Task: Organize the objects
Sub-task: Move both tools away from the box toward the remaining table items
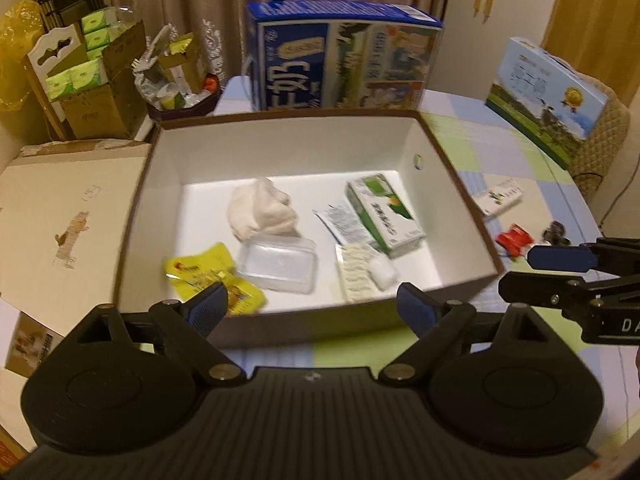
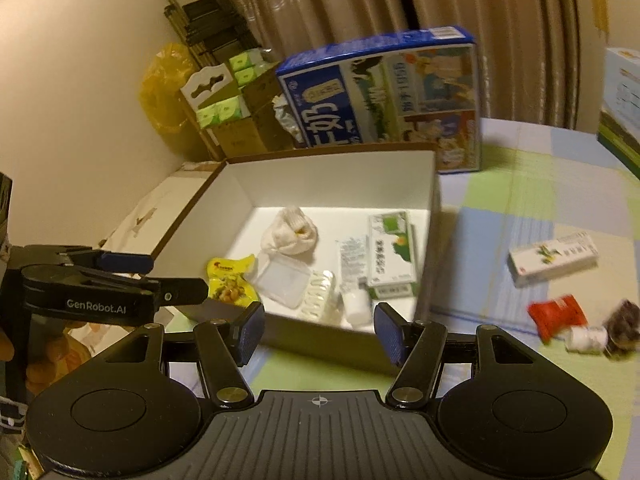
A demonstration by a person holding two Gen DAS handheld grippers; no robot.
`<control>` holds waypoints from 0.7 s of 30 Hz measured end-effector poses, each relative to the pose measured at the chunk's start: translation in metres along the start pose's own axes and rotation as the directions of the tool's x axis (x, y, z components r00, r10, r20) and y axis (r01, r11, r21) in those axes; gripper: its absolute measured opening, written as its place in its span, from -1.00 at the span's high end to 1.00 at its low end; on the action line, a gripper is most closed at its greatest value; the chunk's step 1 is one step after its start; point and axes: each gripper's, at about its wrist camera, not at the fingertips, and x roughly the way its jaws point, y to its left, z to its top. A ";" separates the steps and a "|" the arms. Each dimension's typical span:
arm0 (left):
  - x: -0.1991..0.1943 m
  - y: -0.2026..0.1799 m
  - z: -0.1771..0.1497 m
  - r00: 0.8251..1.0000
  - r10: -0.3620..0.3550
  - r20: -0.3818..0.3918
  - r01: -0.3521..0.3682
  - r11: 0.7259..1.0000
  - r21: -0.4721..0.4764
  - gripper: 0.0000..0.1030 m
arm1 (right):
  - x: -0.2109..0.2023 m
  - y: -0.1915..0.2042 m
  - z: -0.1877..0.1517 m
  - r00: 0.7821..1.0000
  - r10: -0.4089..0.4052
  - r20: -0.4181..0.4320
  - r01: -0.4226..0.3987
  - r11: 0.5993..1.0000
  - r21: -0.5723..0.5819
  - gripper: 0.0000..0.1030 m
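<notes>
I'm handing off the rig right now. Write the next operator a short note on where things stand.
Left gripper: open, empty, at the box's near wall.
Right gripper: open, empty, beside it.
In the box: sock, yellow packet, clear case, green carton, blister strip, small bottle.
Left on the table: white carton, red packet, white bottle, dark object.
</notes>
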 end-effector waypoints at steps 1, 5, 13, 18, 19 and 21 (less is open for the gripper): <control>-0.001 -0.005 -0.003 1.000 -0.006 -0.002 0.006 1.000 0.000 -0.73 | -0.004 -0.003 -0.004 1.000 -0.004 0.000 0.004 1.000 0.008 -0.12; -0.001 -0.026 -0.015 0.999 -0.031 -0.017 0.031 1.000 0.006 -0.73 | -0.022 -0.018 -0.020 1.000 -0.027 -0.007 0.028 0.999 0.041 -0.13; 0.006 -0.074 -0.033 0.994 -0.090 -0.064 0.092 0.995 0.027 -0.73 | -0.056 -0.055 -0.052 0.996 -0.082 -0.034 0.085 0.992 0.095 -0.13; 0.010 -0.107 -0.040 0.989 -0.121 -0.088 0.126 0.990 0.056 -0.73 | -0.075 -0.074 -0.069 0.993 -0.114 -0.043 0.118 0.987 0.113 -0.12; 0.011 -0.113 -0.041 0.987 -0.129 -0.094 0.135 0.989 0.062 -0.73 | -0.079 -0.080 -0.072 0.992 -0.119 -0.046 0.124 0.985 0.120 -0.13; 0.013 -0.127 -0.042 0.983 -0.149 -0.105 0.157 0.985 0.075 -0.73 | -0.085 -0.089 -0.076 0.990 -0.132 -0.054 0.138 0.982 0.132 -0.12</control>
